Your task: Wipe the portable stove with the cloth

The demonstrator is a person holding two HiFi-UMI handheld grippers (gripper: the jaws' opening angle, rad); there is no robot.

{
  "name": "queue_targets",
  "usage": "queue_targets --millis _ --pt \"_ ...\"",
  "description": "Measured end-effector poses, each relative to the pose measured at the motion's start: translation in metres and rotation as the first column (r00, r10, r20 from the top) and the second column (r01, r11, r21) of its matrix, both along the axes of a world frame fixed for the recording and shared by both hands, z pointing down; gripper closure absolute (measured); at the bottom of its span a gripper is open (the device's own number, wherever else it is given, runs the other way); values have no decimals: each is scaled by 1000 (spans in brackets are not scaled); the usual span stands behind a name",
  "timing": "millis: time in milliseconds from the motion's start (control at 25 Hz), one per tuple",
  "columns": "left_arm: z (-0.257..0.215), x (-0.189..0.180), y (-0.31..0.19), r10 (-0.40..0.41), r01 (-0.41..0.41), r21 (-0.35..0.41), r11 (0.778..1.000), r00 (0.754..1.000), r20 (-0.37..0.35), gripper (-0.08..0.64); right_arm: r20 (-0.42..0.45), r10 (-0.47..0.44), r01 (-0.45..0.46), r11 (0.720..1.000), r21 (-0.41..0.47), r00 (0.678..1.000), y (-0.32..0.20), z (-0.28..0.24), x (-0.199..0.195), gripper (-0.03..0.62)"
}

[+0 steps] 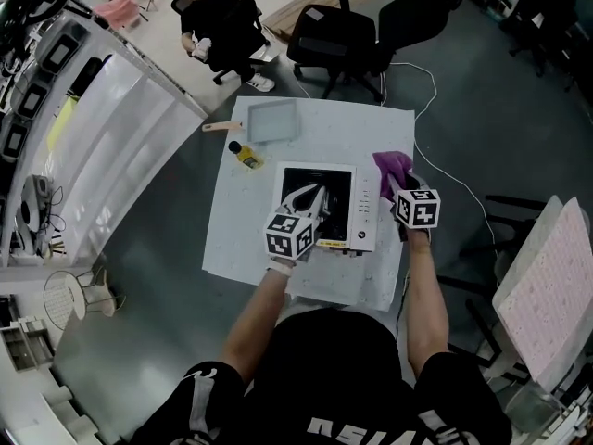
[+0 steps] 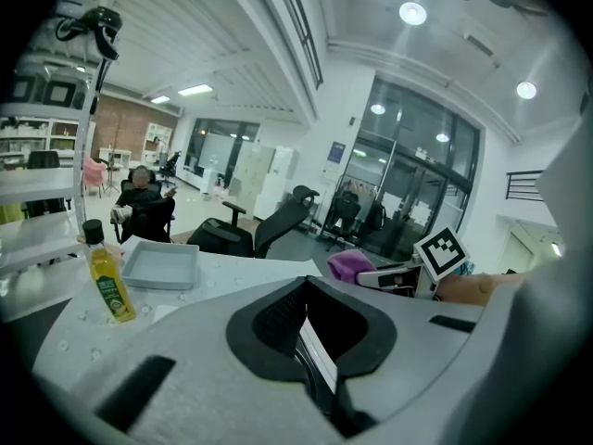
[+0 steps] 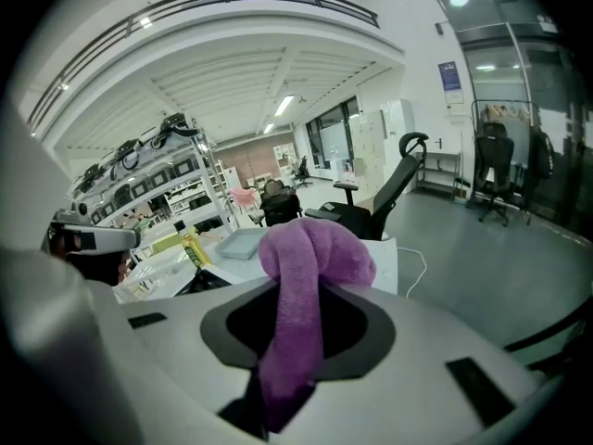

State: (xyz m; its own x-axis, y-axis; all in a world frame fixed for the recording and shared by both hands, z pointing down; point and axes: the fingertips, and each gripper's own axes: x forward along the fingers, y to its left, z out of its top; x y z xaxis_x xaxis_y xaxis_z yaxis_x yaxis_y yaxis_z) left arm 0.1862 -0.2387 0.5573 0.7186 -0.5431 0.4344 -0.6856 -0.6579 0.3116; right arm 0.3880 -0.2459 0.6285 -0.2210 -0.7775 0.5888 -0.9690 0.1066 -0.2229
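The portable stove (image 1: 364, 213), white with a black glass top, lies in the middle of the white-covered table (image 1: 371, 133). My left gripper (image 1: 306, 200) hovers over the stove's black top, its jaws a little apart with nothing between them (image 2: 310, 327). My right gripper (image 1: 397, 182) is beside the stove's right edge, shut on a purple cloth (image 1: 392, 165). In the right gripper view the cloth (image 3: 310, 258) bunches above the jaws and hangs down between them. From the left gripper view the cloth (image 2: 350, 265) and right gripper (image 2: 398, 276) show to the right.
A yellow oil bottle (image 1: 246, 155) and a grey tray (image 1: 272, 121) stand at the table's far left. A wooden-handled tool (image 1: 220, 126) lies by the tray. Office chairs (image 1: 338, 40) and a seated person (image 1: 218, 21) are beyond the table. A white cable (image 1: 431, 109) runs across the floor.
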Motion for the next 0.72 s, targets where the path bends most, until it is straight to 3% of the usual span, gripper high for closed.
queue_targets --millis 720 --pt "-33 -134 102 28 -25 39 999 997 -72 554 8 53 -53 995 85 999 134 -57 -149 502"
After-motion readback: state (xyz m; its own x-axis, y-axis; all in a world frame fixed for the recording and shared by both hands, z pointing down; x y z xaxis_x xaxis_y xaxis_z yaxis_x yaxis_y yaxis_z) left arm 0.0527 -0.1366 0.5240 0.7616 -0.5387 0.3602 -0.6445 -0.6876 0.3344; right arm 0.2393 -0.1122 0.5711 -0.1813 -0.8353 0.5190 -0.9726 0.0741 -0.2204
